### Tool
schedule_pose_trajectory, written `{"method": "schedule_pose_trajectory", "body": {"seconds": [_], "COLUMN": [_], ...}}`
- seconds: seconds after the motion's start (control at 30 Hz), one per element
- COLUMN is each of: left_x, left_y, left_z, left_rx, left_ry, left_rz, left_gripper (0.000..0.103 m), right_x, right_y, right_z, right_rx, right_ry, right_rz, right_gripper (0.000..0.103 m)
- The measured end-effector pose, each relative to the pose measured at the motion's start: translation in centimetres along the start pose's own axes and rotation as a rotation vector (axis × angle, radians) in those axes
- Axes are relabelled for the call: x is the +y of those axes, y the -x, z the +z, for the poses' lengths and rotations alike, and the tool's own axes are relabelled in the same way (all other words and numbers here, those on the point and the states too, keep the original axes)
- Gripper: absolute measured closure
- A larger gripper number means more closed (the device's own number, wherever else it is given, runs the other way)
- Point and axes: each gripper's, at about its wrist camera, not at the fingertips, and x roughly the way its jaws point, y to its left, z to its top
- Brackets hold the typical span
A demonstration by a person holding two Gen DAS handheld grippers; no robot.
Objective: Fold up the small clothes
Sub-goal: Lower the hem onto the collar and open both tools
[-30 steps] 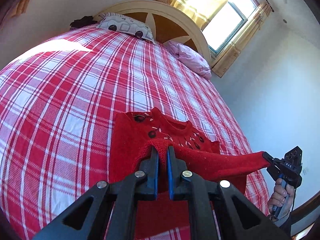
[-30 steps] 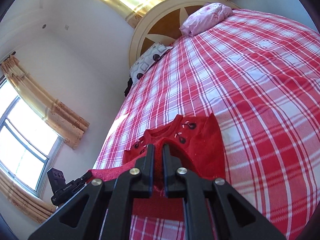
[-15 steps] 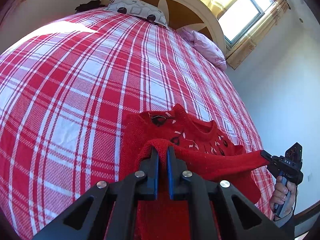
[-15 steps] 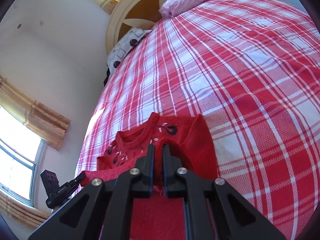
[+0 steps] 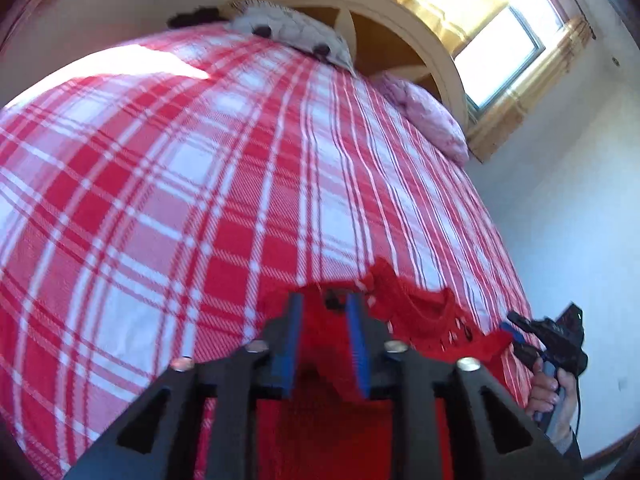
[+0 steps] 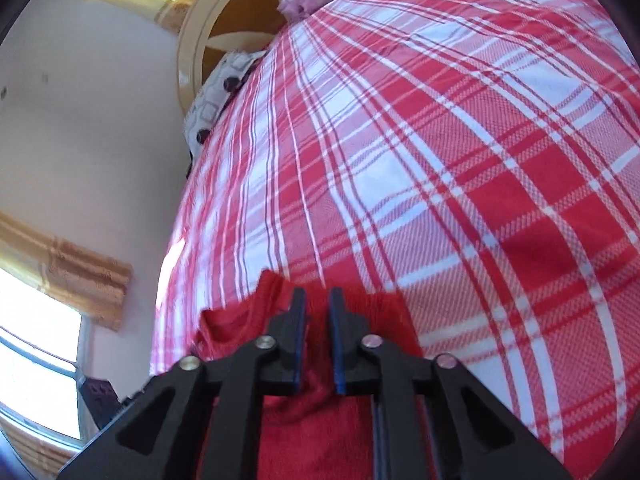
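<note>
A small red knit sweater (image 5: 416,320) lies on the red and white plaid bed (image 5: 200,200), folded over on itself. My left gripper (image 5: 322,308) is open just above the sweater's left part, with nothing between its blue pads. My right gripper (image 6: 317,304) is open too, low over the sweater's right part (image 6: 320,420). The right gripper also shows in the left wrist view (image 5: 548,340), held by a hand at the sweater's right edge.
A patterned pillow (image 5: 296,36) and a pink pillow (image 5: 424,116) lie at the wooden headboard (image 5: 404,40). Windows with yellow curtains stand beside the bed (image 5: 500,52). The plaid sheet stretches wide beyond the sweater.
Both grippers carried the sweater's lower edge up toward the collar, lowered it onto the garment and opened, letting go. The sweater now lies folded.
</note>
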Motion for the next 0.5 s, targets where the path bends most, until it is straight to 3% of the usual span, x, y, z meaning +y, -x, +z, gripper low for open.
{"method": "schedule_pose_trajectory", "body": {"seconds": [0.13, 0.27, 0.5], "left_x": [1.1, -0.2, -5.2], "left_y": [1.6, 3.0, 3.0], "left_z": [0.4, -1.7, -7.3], "left_rx": [-0.041, -0.017, 0.129], "left_ry": [0.039, -0.078, -0.362], "left_rz": [0.006, 0.054, 0.042], "left_gripper": [0.055, 0.054, 0.054], "right_x": [0.5, 1.9, 6.5], "right_y": [1.6, 3.7, 1.7], "right_z": [-0.2, -2.1, -8.4], "right_rx": [-0.040, -0.039, 0.174], "right_ry": [0.042, 0.165, 0.489], "right_rz": [-0.030, -0.062, -0.194], "right_gripper": [0.070, 0.065, 0.064]}}
